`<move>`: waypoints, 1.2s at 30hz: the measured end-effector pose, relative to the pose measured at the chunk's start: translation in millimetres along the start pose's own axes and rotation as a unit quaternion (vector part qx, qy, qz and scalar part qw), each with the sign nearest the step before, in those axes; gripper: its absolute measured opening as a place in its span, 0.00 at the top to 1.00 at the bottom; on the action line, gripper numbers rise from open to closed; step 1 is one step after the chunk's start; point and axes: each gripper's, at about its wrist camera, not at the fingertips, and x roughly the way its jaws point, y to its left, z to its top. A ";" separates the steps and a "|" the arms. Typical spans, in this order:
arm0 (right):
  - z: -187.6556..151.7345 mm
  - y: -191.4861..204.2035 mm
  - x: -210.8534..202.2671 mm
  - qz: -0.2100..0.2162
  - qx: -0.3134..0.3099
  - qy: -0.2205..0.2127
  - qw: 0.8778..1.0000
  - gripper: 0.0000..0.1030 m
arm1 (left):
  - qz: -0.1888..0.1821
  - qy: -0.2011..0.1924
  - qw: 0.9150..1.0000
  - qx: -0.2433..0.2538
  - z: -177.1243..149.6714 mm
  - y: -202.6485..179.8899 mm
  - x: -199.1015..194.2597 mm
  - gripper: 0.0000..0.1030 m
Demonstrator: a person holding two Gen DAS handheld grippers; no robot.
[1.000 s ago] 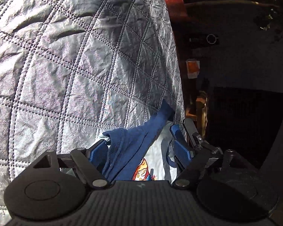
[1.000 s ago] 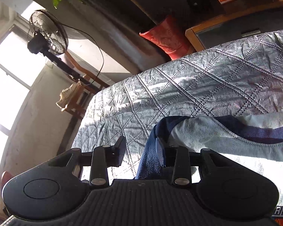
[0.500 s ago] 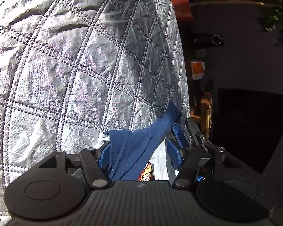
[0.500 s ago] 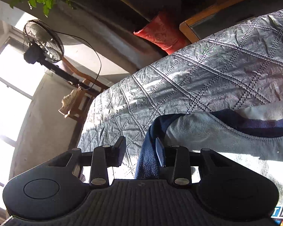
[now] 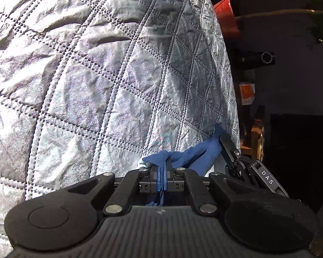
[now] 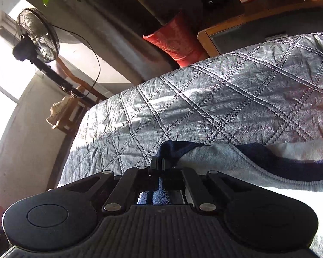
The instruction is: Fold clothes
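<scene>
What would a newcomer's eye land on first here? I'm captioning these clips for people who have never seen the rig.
First, the silver quilted bedspread that fills both views, crinkled and bright with sun. Next, the shirt, pale with dark blue trim, lying on it: the left gripper and right gripper each have their jaws shut on a blue edge of it. Behind the bed stand a red cushion and a black fan by the window.

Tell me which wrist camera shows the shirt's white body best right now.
The right wrist view. There the shirt spreads its pale body and navy trim across the quilt, beside the right gripper. The left wrist view shows only a bunched blue edge pinched in the left gripper.
</scene>
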 end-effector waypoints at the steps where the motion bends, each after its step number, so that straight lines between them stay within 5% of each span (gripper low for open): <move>1: 0.0 -1.5 0.7 -0.002 0.002 -0.002 1.000 0.98 | 0.001 -0.004 1.000 -0.004 0.6 0.7 -1.8 0.97; 13: -7.4 -1.2 13.0 -0.033 -0.042 -0.015 0.998 0.99 | 0.004 -0.037 0.999 -0.033 -1.9 13.6 -12.2 0.96; 17: -8.7 16.4 3.4 -0.092 -0.114 -0.028 0.989 0.98 | 0.029 -0.055 0.998 -0.016 -5.6 10.4 -29.2 0.95; 21: -13.8 22.4 -45.4 -0.127 -0.140 -0.084 0.978 0.84 | 0.068 -0.080 0.994 0.008 -3.2 -0.2 -35.7 0.95; 24: -44.1 40.4 -61.4 -0.138 -0.233 -0.055 0.961 0.73 | 0.074 -0.083 0.994 0.007 -1.5 -0.8 -40.2 0.95; 27: -79.4 50.4 -68.1 -0.119 -0.262 -0.021 0.958 0.67 | 0.067 -0.080 0.995 -0.009 -2.8 0.7 -46.7 0.87; 29: -98.6 53.0 -69.9 -0.102 -0.260 -0.004 0.960 0.67 | 0.070 -0.086 0.994 -0.010 -6.0 -1.7 -53.0 0.67; 31: -116.8 58.5 -66.3 -0.118 -0.290 0.008 0.950 0.67 | 0.090 -0.102 0.991 0.006 -10.0 -9.1 -61.5 0.45; 34: -134.2 62.0 -60.9 -0.147 -0.344 0.008 0.927 0.64 | 0.106 -0.100 0.989 0.034 -17.2 -13.5 -70.2 0.45; 36: -139.7 66.5 -58.2 -0.225 -0.392 -0.024 0.892 0.46 | 0.117 -0.079 0.989 0.046 -21.7 -11.8 -71.0 0.45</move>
